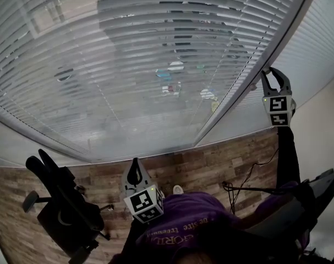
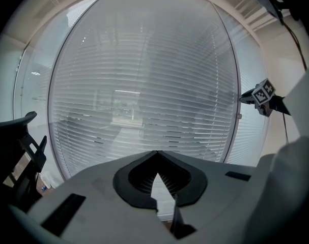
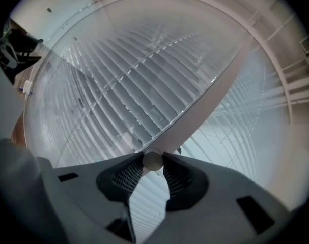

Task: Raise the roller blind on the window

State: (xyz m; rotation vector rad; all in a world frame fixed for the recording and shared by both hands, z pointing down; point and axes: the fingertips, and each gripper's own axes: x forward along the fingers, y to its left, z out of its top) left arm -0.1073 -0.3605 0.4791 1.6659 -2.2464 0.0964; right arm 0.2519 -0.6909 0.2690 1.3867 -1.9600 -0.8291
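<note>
Pinches the small round knob (image 3: pixel 153 162) with the right gripper (image 3: pixel 153 158); holds the left gripper (image 2: pixel 157 153) closed, empty. Probably smooth, slippery: squeeze its sides firmly, sparing the flimsy blind (image 1: pixel 128 65).

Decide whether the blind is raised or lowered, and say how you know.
Lowered. The blind has its slats spread across the window right down to the bottom edge, in both the head view and the left gripper view.

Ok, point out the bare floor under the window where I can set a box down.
Below the blind, bare wood floor runs from the left gripper to the cables. A narrower strip lies between that gripper and the office chair. It is crowded around the chair's base at the left and the cables at the right.
</note>
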